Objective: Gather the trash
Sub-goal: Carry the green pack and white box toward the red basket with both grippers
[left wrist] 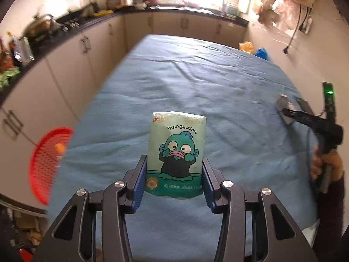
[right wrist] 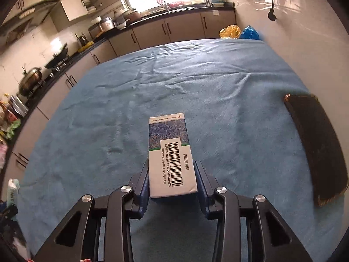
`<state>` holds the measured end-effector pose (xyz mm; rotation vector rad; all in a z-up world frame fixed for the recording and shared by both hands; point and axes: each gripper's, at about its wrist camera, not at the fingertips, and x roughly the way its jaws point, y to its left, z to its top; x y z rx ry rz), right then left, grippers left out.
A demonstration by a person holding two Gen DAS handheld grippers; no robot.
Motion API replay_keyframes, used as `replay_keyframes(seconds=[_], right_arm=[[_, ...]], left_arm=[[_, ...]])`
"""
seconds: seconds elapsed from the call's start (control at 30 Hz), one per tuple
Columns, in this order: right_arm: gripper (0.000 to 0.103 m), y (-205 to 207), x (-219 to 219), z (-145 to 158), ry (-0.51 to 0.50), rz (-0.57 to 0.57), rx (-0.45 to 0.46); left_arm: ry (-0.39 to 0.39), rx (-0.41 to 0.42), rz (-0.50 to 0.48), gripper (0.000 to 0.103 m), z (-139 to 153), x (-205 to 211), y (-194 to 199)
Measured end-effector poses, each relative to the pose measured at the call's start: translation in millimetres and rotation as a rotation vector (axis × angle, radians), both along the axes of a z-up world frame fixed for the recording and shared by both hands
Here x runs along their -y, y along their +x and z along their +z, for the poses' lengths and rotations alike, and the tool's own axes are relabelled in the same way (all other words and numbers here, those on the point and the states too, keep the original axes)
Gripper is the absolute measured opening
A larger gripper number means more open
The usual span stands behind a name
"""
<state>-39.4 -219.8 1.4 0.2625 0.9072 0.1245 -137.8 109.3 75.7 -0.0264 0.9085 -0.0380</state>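
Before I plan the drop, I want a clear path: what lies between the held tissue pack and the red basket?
Only bare blue cloth separates the tissue pack from the red basket, seen in the left wrist view.

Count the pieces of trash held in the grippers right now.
2: a tissue pack between the left gripper pads, and a barcoded box in the right gripper.

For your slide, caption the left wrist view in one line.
Left claw grips a Hangyodon tissue pack above the blue tablecloth.
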Motion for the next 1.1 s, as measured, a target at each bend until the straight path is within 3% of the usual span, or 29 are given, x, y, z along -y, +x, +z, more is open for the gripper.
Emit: replay_keyframes(seconds=[0.27,0.63,1.1], right_arm=[[0.040,-50.6,-25.5,25.5,0.033,0.002,0.032],[0.040,-88.7,-112.7,57.6,0.053,0.134,0.104],[0.040,-101.9,-212.3,52.1,0.074,0.301,0.099]], left_arm=[[0.056,0.097,0.041,0.045,10.8,-32.9,-34.9],[0.011,0.127,0.136,0.045,10.0,-87.3,-69.4],[-0.002,0.142,0.264,0.045,5.9,-145.4,-84.7]])
